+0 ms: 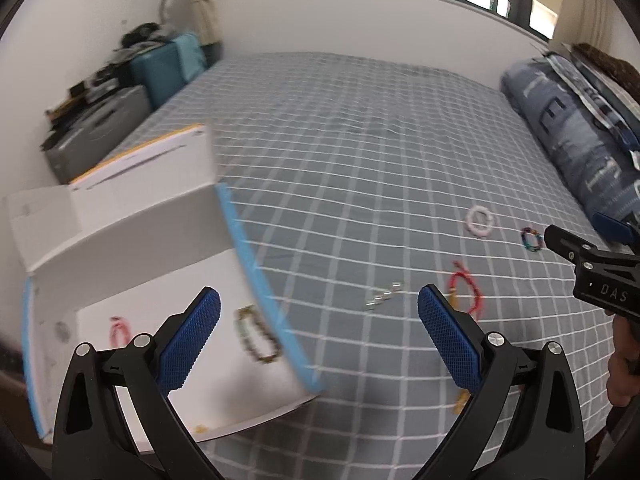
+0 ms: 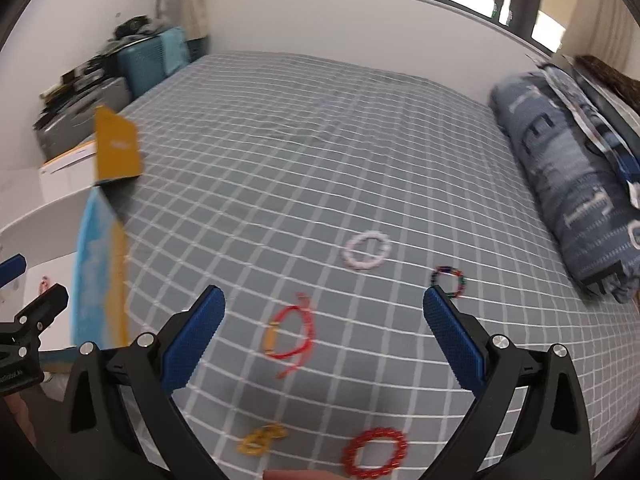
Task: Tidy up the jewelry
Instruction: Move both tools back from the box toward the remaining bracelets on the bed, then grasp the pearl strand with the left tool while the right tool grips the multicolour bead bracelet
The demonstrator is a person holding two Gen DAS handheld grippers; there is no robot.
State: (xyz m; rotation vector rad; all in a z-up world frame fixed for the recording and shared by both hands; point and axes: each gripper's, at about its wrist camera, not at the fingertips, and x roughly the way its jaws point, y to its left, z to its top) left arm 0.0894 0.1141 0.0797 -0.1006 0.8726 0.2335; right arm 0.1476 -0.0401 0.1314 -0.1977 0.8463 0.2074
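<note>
An open white box with blue edges lies on the bed at the left; inside it are a pink bracelet and a dark beaded bracelet. On the bedspread lie a silver chain, a red cord bracelet, a white bead bracelet, a multicolour bracelet, a red bead ring and a yellow piece. My left gripper is open and empty over the box edge. My right gripper is open and empty above the red cord bracelet.
The grey checked bedspread covers the bed. A rolled blue quilt lies along the right. Suitcases and clutter stand at the far left by the wall. The box's yellow flap sticks up.
</note>
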